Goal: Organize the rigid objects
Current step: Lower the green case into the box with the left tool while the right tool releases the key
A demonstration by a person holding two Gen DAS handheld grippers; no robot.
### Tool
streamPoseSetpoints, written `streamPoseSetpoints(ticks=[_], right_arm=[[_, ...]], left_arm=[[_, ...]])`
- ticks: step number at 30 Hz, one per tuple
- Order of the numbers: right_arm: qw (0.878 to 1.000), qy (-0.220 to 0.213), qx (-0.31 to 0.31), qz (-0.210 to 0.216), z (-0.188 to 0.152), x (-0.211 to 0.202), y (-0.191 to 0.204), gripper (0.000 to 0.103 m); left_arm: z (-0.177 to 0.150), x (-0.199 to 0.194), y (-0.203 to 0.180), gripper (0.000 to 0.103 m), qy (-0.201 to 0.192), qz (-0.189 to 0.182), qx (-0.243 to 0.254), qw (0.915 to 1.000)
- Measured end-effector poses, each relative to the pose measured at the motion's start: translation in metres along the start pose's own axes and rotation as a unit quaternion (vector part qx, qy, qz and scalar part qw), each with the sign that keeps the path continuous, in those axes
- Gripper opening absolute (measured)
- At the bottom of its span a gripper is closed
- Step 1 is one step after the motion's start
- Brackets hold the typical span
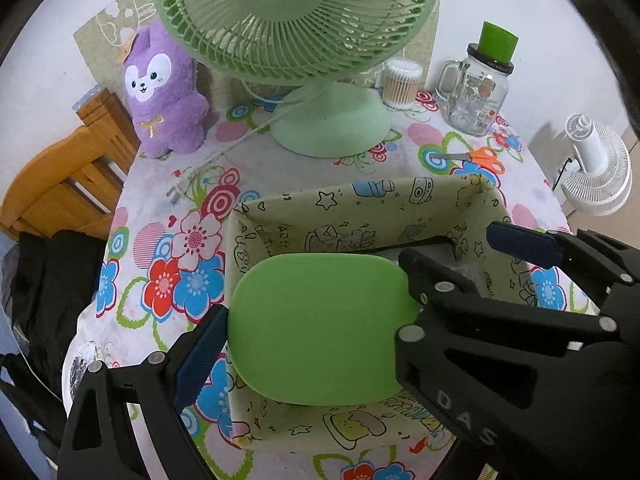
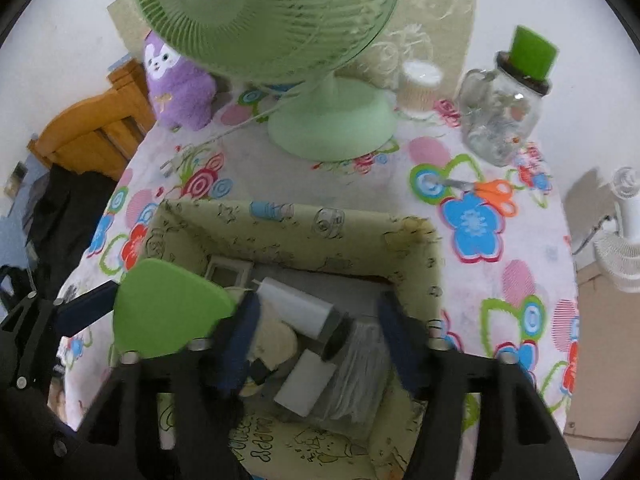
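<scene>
A flat green rounded board (image 1: 316,328) hangs over the patterned storage box (image 1: 360,208). My left gripper (image 1: 348,304) stands wide open around it; its left pad touches the board's left edge, its right pad is far off. In the right wrist view the board (image 2: 168,312) shows at the box's left side, with the right gripper's left finger (image 2: 240,340) against its right corner. My right gripper (image 2: 316,332) is open above the box (image 2: 280,224), over a white tube (image 2: 300,308), a white block (image 2: 306,386) and a clear packet (image 2: 360,376) inside.
A green desk fan (image 1: 328,120) stands behind the box, with its cord and plug (image 1: 178,190). A purple plush (image 1: 164,92), cotton swabs (image 1: 400,84), a glass jar with green lid (image 1: 480,92) and orange scissors (image 1: 480,158) are on the floral tablecloth. A wooden chair (image 1: 72,176) stands left.
</scene>
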State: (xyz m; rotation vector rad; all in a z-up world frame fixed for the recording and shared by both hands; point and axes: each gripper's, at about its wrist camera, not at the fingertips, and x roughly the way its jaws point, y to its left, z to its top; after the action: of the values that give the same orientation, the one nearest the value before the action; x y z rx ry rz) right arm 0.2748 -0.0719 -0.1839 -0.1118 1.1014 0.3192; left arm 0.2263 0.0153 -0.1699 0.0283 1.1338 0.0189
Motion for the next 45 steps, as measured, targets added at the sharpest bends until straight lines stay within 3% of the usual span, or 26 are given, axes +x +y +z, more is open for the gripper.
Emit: streamPoseSetpoints(ticks=[23,45], right_arm=[[0.996,-0.028,0.068,-0.042,-0.026,-0.049,-0.041,0.073],[0.993,0.004,0.101,-0.056,-0.041,-0.028,-0.074,0.074]], left_arm=[[0.002,-0.008,-0.037,0.095,-0.018,-0.044,0.049,0.9976],[0.007,0.032,-0.049,0.095,0.007,-0.047,0.049,0.9977]])
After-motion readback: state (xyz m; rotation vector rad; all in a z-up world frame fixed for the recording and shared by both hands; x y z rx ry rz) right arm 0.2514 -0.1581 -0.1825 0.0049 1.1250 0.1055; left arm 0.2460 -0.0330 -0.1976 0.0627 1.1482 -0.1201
